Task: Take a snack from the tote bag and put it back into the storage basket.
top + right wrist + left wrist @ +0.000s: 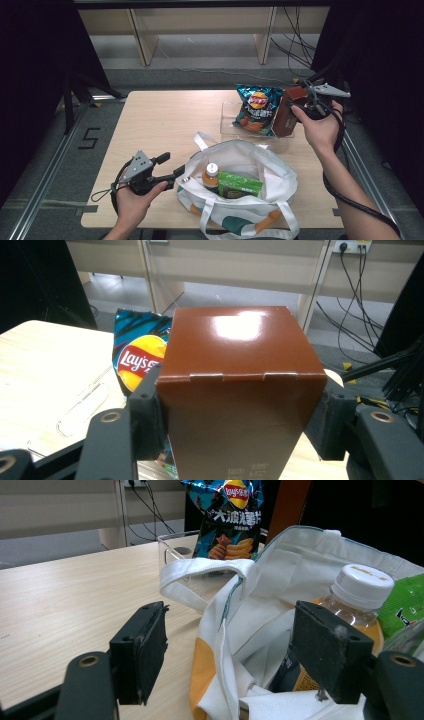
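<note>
Two fingers (150, 410) of raised right gripper (235, 415) around brown box (237, 385).

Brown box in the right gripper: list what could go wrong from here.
1. The brown box is clamped only near its top by the right gripper; it might swing or slip.
2. It stands close beside the chip bag in the clear tray, so lifting may drag the bag over.
3. The tote bag already holds a bottle and a green packet; space looks tight.
</note>
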`<act>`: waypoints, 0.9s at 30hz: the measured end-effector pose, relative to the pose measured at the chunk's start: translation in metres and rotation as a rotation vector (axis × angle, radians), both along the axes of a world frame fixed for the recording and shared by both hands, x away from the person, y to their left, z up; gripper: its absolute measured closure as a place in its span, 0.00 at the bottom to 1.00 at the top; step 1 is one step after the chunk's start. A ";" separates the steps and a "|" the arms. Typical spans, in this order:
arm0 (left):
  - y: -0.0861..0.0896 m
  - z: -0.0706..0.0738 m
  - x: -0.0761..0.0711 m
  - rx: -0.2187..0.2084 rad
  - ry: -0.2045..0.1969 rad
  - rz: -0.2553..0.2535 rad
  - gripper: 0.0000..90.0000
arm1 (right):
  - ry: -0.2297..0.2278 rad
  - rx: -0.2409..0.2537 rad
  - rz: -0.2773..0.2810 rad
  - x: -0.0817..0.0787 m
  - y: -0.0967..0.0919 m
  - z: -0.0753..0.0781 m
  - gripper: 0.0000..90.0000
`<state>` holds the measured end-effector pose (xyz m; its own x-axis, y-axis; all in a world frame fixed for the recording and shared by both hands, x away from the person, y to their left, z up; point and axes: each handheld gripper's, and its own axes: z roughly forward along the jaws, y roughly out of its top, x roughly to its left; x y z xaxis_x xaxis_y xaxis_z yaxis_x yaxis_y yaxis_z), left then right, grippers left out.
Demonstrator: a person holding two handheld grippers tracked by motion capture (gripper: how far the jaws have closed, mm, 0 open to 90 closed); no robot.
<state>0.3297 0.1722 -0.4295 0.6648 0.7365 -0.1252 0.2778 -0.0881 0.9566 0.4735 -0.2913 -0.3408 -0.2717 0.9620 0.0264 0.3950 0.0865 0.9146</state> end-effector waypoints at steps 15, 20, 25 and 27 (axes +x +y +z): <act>0.000 -0.001 0.001 -0.008 -0.005 -0.007 0.33 | 0.013 -0.015 -0.012 0.002 0.001 -0.008 0.43; -0.001 0.000 0.000 0.004 0.001 -0.004 0.33 | 0.019 -0.013 -0.017 0.003 0.003 -0.012 0.43; -0.001 0.000 0.000 0.004 0.000 -0.004 0.33 | 0.023 -0.016 -0.028 0.004 0.004 -0.014 0.43; -0.001 0.000 0.000 0.004 0.001 -0.004 0.33 | 0.036 -0.008 -0.027 0.004 0.004 -0.014 0.43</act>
<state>0.3294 0.1712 -0.4300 0.6677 0.7341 -0.1232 0.2783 -0.0926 0.9560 0.4779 -0.2869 -0.3552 -0.2449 0.9692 0.0276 0.4303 0.0831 0.8988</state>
